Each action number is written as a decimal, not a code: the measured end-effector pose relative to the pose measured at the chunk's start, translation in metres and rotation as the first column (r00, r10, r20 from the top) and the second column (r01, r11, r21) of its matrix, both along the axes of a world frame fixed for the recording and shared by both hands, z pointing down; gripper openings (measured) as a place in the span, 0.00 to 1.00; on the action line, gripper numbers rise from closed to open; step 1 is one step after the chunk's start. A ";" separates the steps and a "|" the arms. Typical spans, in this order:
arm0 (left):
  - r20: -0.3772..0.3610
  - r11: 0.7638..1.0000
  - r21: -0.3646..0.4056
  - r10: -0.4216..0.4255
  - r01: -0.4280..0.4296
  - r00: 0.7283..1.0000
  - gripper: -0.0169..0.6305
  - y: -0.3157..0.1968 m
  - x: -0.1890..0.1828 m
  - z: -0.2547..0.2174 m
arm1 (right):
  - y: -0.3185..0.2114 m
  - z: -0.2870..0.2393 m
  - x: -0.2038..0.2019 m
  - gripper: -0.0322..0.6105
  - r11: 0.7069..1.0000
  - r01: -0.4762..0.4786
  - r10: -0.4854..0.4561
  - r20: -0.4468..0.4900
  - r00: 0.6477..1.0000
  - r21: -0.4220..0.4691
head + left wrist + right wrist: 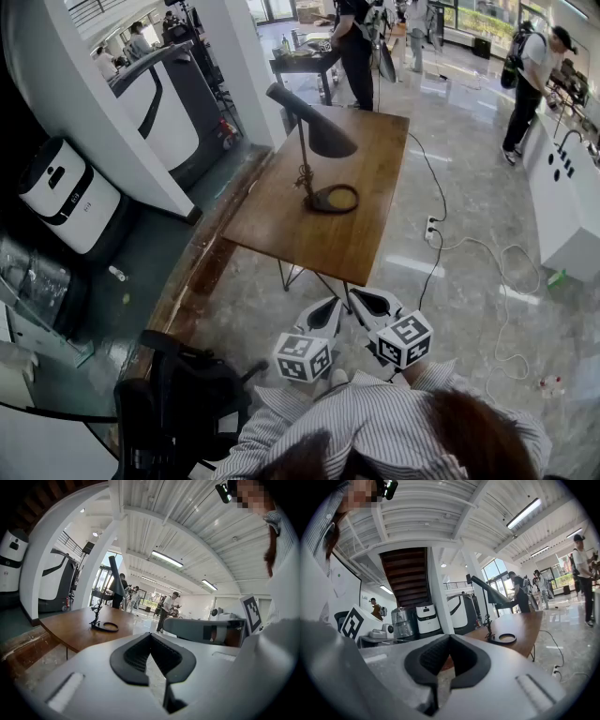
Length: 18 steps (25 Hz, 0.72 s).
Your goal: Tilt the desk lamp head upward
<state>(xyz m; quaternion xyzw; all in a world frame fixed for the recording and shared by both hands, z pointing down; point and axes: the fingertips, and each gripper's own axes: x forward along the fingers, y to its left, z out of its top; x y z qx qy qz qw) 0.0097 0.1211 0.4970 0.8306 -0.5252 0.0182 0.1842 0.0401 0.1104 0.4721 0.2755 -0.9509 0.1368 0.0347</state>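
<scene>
— Looking ahead, where do we see the lamp?
— Mid-tabletop, its head sloping down, well apart from us.
— And our grip?
— Both our left tongs and right tongs are pressed together, empty, short of the near edge.

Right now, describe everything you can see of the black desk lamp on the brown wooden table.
The black desk lamp stands upright near the middle of the brown wooden table. Its matte, metal-looking slanted cone head faces down from the top of a thin straight stem, which rises from a flat ring-shaped base with an open centre. A cord seems wound round the lower stem. Only the table touches it.
</scene>
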 end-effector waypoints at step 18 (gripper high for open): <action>-0.041 0.999 0.032 -0.033 0.034 0.999 0.03 -0.037 -0.003 -0.003 | -0.032 -0.008 0.007 0.05 0.998 0.011 -0.015 0.051 0.999 0.070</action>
